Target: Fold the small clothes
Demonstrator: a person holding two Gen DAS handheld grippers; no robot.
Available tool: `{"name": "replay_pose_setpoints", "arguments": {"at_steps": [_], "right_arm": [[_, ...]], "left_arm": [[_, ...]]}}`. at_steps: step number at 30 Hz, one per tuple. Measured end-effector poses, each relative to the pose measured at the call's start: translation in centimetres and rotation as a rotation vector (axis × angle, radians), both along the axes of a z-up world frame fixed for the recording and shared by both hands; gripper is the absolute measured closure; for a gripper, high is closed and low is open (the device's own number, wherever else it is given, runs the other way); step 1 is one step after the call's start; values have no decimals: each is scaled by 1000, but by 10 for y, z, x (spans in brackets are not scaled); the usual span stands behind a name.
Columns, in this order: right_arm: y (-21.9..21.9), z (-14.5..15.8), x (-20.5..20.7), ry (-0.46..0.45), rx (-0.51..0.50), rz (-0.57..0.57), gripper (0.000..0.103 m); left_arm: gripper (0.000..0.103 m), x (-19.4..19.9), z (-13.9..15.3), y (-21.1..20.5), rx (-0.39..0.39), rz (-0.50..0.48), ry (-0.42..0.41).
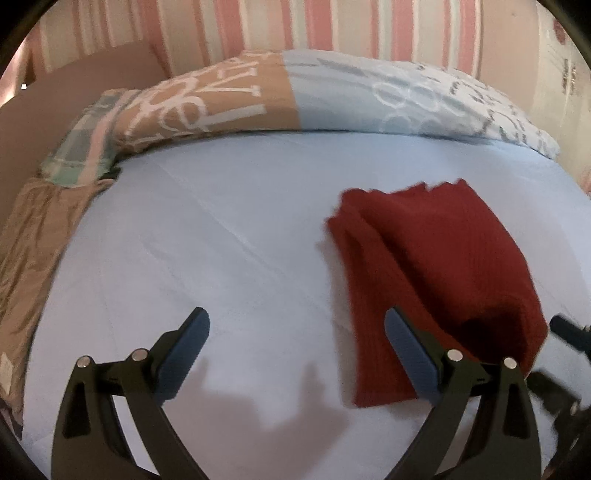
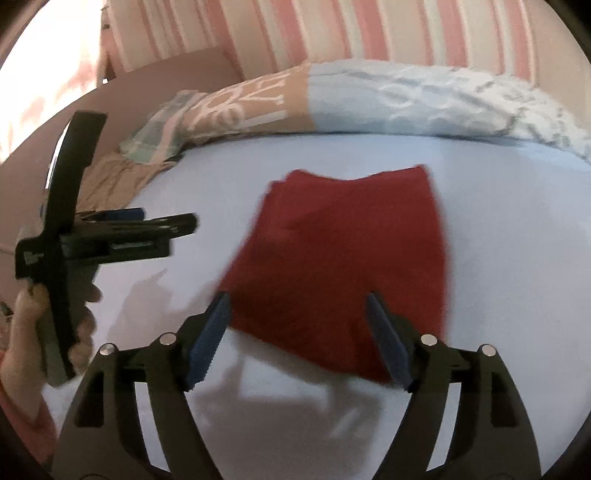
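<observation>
A folded dark red knit garment [image 1: 436, 266] lies flat on the pale blue bed sheet [image 1: 221, 240]. In the left wrist view it sits to the right. My left gripper [image 1: 297, 325] hovers open over bare sheet, its right finger [image 1: 410, 354] at the garment's near left edge. In the right wrist view the red garment [image 2: 343, 258] lies straight ahead. My right gripper [image 2: 297, 306] is open above its near edge, with nothing pinched between the blue pads [image 2: 208, 343]. The left gripper [image 2: 110, 236] shows at the left, held by a hand [image 2: 26, 332].
A rolled duvet [image 1: 295, 92] in tan, light blue and white print lies along the far side of the bed. A plaid cloth [image 1: 81, 147] sits at its left end. A pink-striped wall [image 1: 332, 26] stands behind. The right gripper's black tip [image 1: 569, 332] shows at the right edge.
</observation>
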State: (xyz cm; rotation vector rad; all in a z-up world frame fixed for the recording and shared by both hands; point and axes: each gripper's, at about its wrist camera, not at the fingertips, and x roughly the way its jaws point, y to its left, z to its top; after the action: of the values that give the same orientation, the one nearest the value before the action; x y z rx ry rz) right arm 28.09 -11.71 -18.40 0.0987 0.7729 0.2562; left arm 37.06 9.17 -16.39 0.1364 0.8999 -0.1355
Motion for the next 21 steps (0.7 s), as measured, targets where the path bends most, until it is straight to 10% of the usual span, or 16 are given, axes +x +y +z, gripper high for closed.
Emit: {"name": "replay_pose_setpoints", "arguments": {"at_steps": [17,21], "right_arm": [[-63,-10,-11,-23,-57,-164,25],[-60,-10,-12,-44,-85,-160,25]], "left_arm": [[8,46,-25,-56,-268,-4,235],[56,48,-38,-64,-285,-44,269]]}}
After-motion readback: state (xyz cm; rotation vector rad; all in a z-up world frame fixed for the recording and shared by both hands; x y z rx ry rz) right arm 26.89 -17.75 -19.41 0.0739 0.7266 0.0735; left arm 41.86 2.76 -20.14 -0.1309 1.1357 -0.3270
